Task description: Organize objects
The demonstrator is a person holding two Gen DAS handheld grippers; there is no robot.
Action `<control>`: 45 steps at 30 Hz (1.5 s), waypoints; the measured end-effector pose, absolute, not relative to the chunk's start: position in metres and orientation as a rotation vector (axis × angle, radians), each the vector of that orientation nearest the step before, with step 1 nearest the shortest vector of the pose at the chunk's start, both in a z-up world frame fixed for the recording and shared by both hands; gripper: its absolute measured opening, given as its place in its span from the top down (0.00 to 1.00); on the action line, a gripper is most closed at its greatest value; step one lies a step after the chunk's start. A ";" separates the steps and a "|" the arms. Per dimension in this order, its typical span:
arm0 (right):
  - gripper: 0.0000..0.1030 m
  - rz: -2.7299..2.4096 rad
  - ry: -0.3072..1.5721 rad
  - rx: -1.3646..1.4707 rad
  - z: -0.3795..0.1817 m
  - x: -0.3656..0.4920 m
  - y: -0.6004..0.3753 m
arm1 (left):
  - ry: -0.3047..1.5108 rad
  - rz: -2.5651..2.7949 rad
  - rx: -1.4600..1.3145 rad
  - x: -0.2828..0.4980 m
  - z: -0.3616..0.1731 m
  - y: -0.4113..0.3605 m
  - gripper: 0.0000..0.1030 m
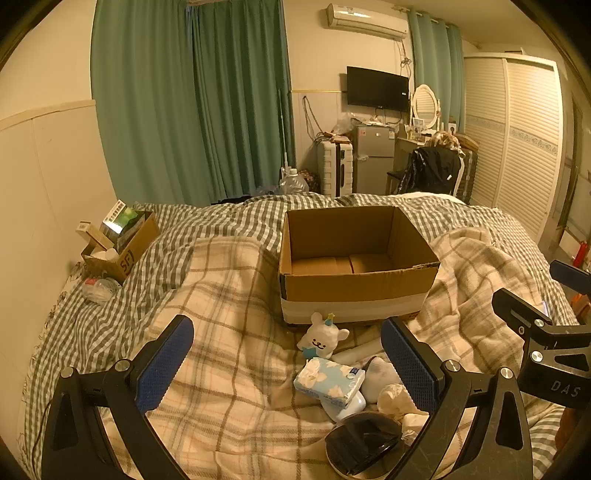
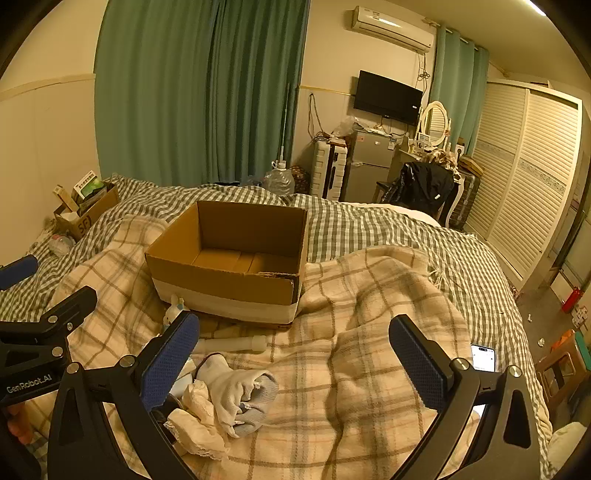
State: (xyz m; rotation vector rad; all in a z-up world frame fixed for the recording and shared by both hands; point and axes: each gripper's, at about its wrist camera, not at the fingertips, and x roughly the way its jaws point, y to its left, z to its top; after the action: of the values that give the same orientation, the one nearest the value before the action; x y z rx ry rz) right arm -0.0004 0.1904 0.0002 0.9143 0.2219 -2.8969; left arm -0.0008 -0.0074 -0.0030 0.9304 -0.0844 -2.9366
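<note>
Blue-padded left tongs [image 1: 286, 363] and right tongs [image 2: 295, 356] both gape wide, holding nothing.

Warm yellowish light is washing over a bedroom with cream walls [image 1: 48, 158]. Green curtains [image 1: 192, 103] are hanging at eleven o'clock, and a second green curtain [image 1: 436, 62] is hanging at one o'clock beside a wall air conditioner [image 1: 365, 20]. A dark television [image 1: 377, 88] is sitting on the far wall above a small grey fridge [image 1: 373, 158], with a white suitcase [image 1: 334, 168] standing just beside it. An oval mirror [image 1: 424, 105] is topping a dressing table, and a chair draped with a black jacket [image 1: 432, 171] is standing before it. A white louvred wardrobe [image 1: 517, 140] is filling the two o'clock side. The bed's green gingham cover [image 1: 236, 218] is spreading across the middle.
</note>
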 end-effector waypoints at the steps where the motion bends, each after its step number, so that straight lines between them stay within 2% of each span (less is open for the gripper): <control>1: 0.00 -2.896 0.223 0.914 0.000 -0.001 0.190 | -0.084 -2.934 0.932 -0.001 -0.003 -0.007 0.00; 26: 0.01 -2.876 0.242 0.854 0.014 0.008 0.186 | -0.067 -2.896 0.925 0.000 0.006 -0.007 0.00; 31: 0.01 -2.837 0.116 0.828 0.034 0.015 0.198 | -0.050 -2.910 0.908 0.003 0.017 -0.003 0.00; 34: 0.01 -2.888 0.183 0.801 0.042 0.023 0.202 | -0.061 -2.919 0.910 0.011 0.018 0.002 0.00; 37: 0.00 -2.931 0.248 0.822 0.039 0.028 0.206 | -0.064 -2.901 0.978 0.017 0.005 0.007 0.00; 41: 0.00 -2.898 0.192 0.891 0.028 0.028 0.212 | -0.081 -2.838 1.114 0.019 -0.030 0.012 0.00; 45: 0.00 -2.892 0.241 0.936 0.014 0.025 0.206 | -0.117 -2.781 1.281 0.022 -0.072 0.017 0.00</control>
State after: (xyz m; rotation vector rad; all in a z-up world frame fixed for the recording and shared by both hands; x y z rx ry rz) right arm 0.0253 0.2061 0.0143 0.9365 0.2411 -2.8923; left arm 0.0220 0.0167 -0.0722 1.2810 -0.1174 -2.7815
